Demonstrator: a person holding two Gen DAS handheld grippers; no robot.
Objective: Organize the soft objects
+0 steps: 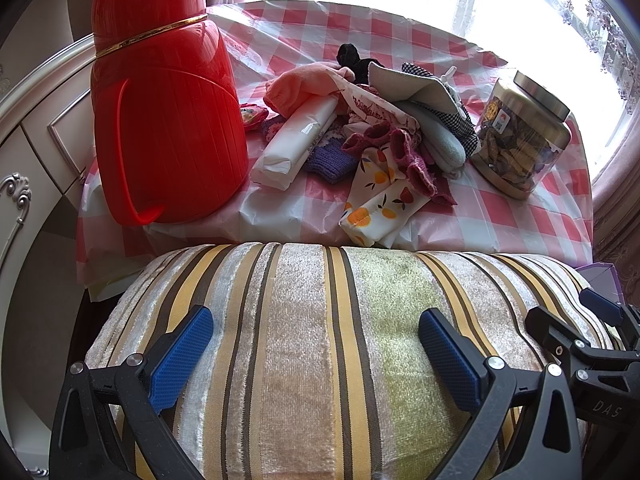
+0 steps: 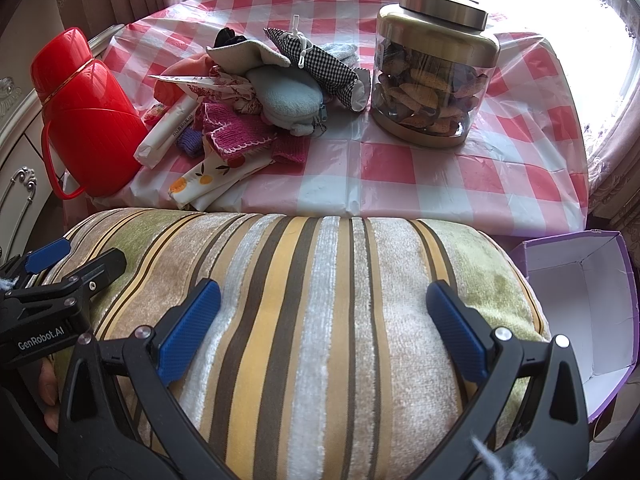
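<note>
We have both claws spread wide: left gripper and right gripper, side by side over the striped cushion. Ahead, the soft pile sits between red thermos and jar. Open purple box lies right of our right claw.

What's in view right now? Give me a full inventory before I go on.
striped cushion: one, yellow, brown, cream and green stripes, nearest, under both tongs
red thermos: one, on the table's left
pile of soft items: one heap, mixed pink, purple, pale blue, checked black-and-white and fruit-print, mid-table
white packet: one, in the pile beside the thermos
glass jar: one, clear with metal lid, brown contents, right of the pile
checked tablecloth: one, red and white, covering the table
purple box: one, white inside, open, right of the cushion
left tongs: black, blue pads, open
right tongs: same, open
</note>
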